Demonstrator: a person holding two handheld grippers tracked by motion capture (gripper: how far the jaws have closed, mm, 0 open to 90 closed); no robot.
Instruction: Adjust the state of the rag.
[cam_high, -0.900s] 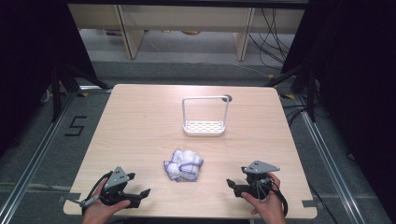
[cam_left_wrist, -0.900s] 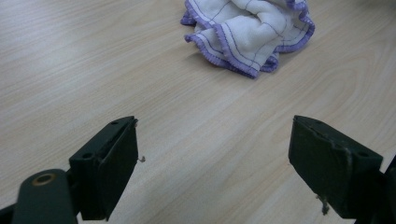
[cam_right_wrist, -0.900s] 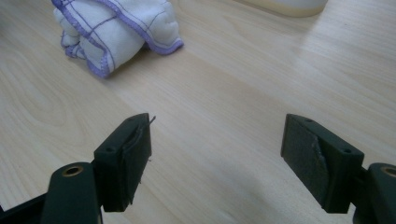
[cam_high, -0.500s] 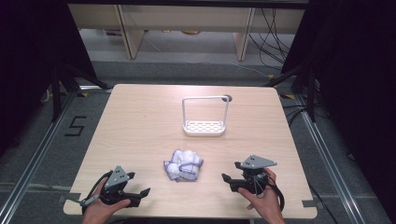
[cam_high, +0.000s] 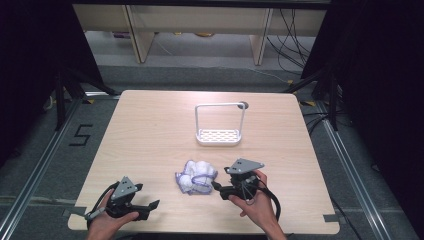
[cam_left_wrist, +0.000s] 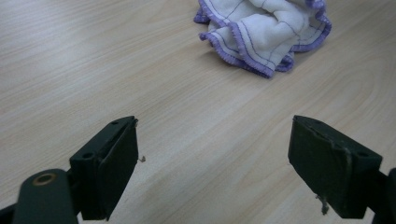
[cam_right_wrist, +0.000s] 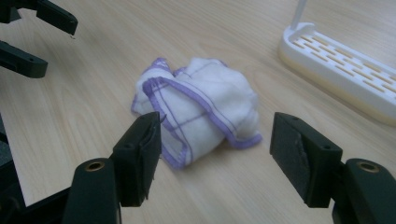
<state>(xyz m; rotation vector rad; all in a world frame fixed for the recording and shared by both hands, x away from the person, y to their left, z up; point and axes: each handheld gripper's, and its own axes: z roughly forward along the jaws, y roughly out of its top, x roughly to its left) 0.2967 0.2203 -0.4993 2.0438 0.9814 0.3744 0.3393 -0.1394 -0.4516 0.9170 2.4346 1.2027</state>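
High view | cloth (cam_high: 196, 176) crumpled, no clear long axis | right tool (cam_high: 218, 186) gaping just beside it | left tool (cam_high: 150, 207) gaping, apart

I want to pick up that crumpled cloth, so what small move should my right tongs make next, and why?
Probably ease the right tongs forward a touch. They are open and aimed at the crumpled cloth, whose near edge lies just ahead of the jaws, not yet between them.
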